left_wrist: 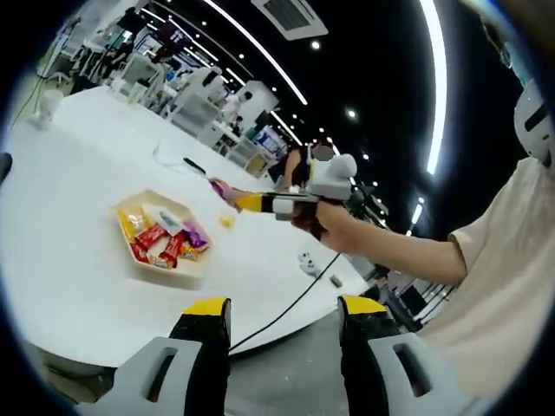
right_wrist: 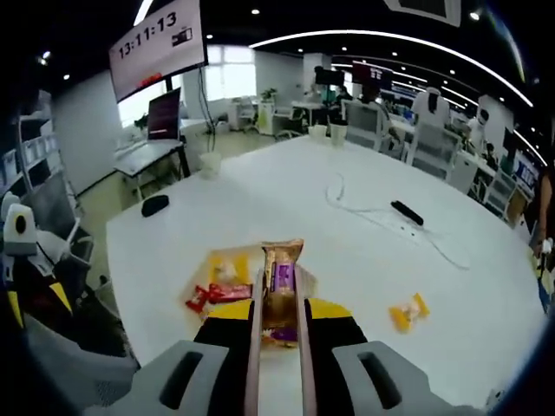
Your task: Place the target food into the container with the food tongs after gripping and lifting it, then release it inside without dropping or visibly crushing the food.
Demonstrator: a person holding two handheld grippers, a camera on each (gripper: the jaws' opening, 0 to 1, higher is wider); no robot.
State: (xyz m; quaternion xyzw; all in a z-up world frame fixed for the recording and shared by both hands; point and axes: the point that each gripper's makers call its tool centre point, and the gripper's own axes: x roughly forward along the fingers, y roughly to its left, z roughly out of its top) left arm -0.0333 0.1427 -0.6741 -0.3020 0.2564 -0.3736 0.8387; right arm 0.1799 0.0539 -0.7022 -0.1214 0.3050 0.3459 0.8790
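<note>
My right gripper (right_wrist: 277, 319) is shut on metal food tongs (right_wrist: 255, 347), whose arms pinch a brown and purple snack packet (right_wrist: 282, 282) held up in the air. Just beyond it the cream container (right_wrist: 227, 260) holds red packets. In the left gripper view the same container (left_wrist: 201, 265) sits on the white table with several colourful packets inside. The right gripper (left_wrist: 295, 204), in a person's hand, reaches in from the right with the packet (left_wrist: 217, 185) past the container's far corner. My left gripper (left_wrist: 284, 308) is open and holds nothing, near the table's edge.
A yellow snack (right_wrist: 408, 312) (left_wrist: 227, 221) lies loose on the table (right_wrist: 364, 260) beside the container. Farther off are a white cable (right_wrist: 347, 195), a black remote (right_wrist: 406, 211), a dark mouse (right_wrist: 154, 204) and cups (right_wrist: 325, 132). A black cable (left_wrist: 286, 312) crosses the table's near edge.
</note>
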